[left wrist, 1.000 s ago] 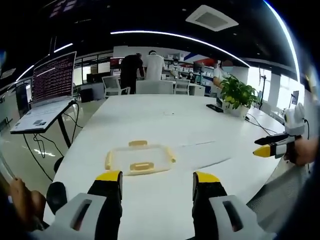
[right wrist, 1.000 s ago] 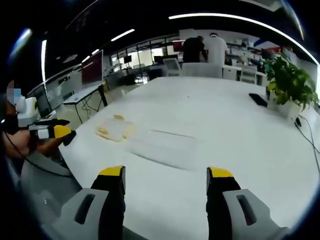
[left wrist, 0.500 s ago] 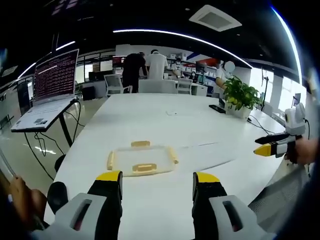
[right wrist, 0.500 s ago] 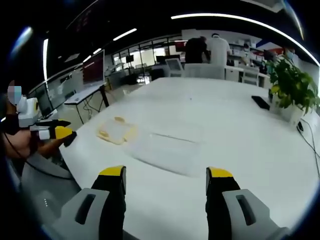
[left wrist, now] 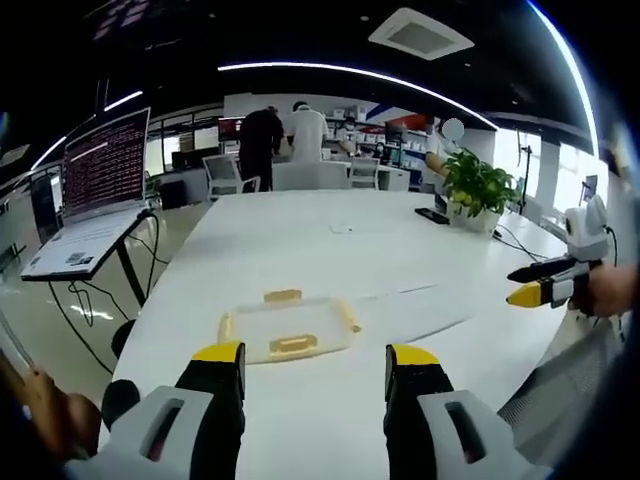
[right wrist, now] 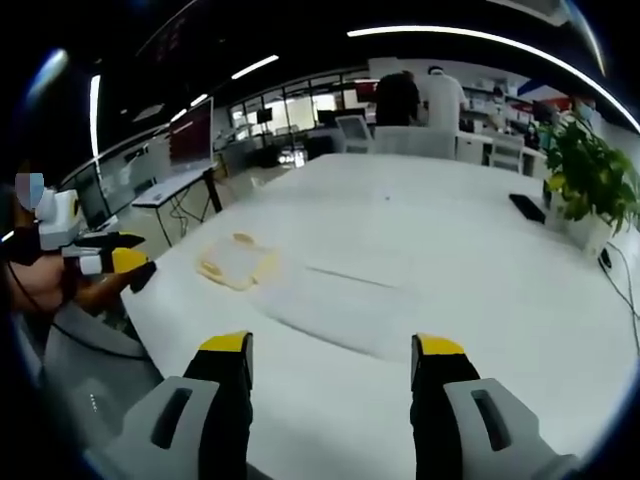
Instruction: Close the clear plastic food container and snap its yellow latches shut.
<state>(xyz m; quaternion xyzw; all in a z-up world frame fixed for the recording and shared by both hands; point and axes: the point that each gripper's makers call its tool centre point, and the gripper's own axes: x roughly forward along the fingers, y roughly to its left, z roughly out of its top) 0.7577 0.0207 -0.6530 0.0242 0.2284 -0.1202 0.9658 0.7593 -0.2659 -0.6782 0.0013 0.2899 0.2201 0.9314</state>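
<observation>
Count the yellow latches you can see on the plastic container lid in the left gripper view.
4 on the lid: far edge, near edge, left end, right end. None seems hidden.

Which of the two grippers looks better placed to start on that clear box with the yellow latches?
Probably the left. The container lies straight ahead of the open left gripper, just beyond its jaws. From the right gripper, also open, it sits off to one side and farther away.
</observation>
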